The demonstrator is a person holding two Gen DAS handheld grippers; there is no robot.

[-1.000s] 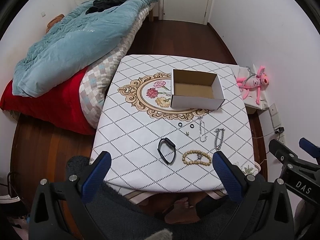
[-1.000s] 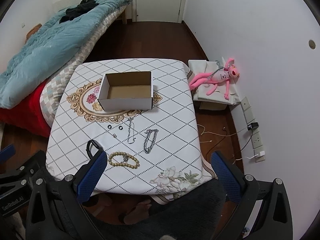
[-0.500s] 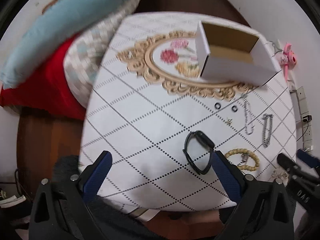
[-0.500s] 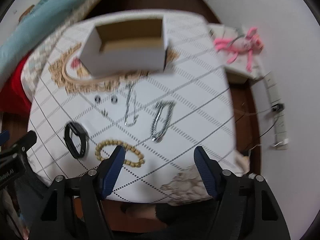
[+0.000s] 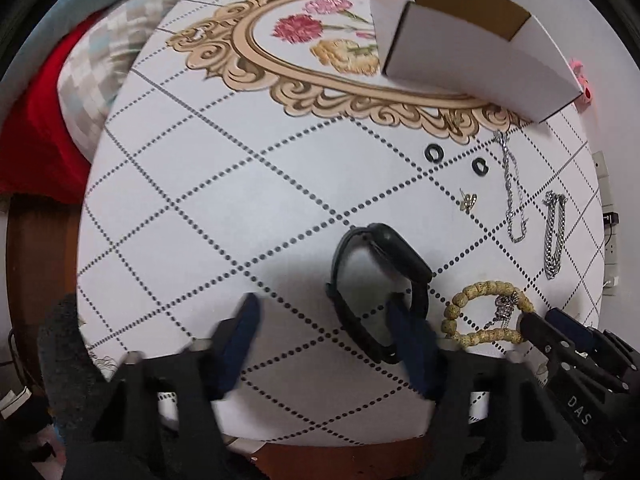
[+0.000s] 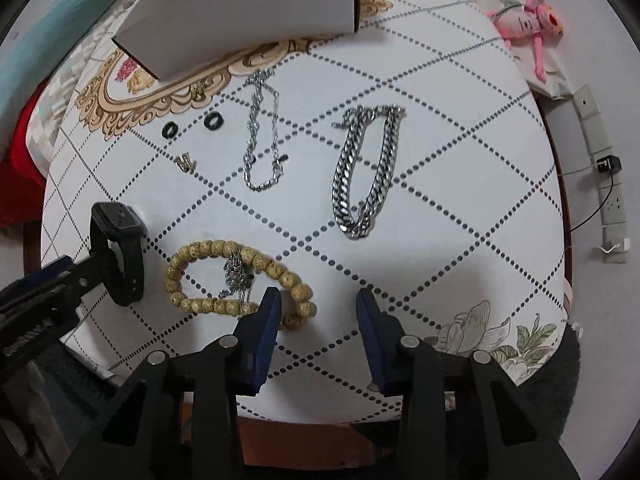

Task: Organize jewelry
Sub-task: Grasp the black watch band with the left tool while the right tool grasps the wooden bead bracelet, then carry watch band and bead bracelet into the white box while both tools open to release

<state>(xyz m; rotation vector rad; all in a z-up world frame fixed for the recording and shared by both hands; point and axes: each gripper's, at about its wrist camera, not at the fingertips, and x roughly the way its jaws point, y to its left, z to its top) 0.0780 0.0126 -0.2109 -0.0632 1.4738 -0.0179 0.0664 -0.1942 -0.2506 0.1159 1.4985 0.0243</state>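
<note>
Left gripper: pointing down over the near part of the table, its jaws closing; one blue finger is sitting inside the loop of the black band, the other on bare cloth to the left, so one side of the strap is lying between them, pads not yet pressing on it.
Right gripper: also aiming down, jaws closing; its left finger is overlapping the near right end of the bead bracelet, the other is standing over bare cloth, nothing pinched yet.
Black band: lying on its edge near the front of the table, just left of the beads.
Bead bracelet: a tan loop resting flat, with a small silver charm lying across it.
Thick silver chain: folded double, sitting beyond the right gripper, well apart from it.
Thin silver chain: lying to the left of the thick one, its far end almost reaching the box.
Two black rings: side by side, left of the thin chain.
Small gold piece: just nearer than the rings; too small to tell what it is.
White cardboard box: standing open on the gold ornament at the far side.
Tablecloth: white with dotted diamonds, carrying everything.
Pink plush toy: lying off the table, far right.
</note>
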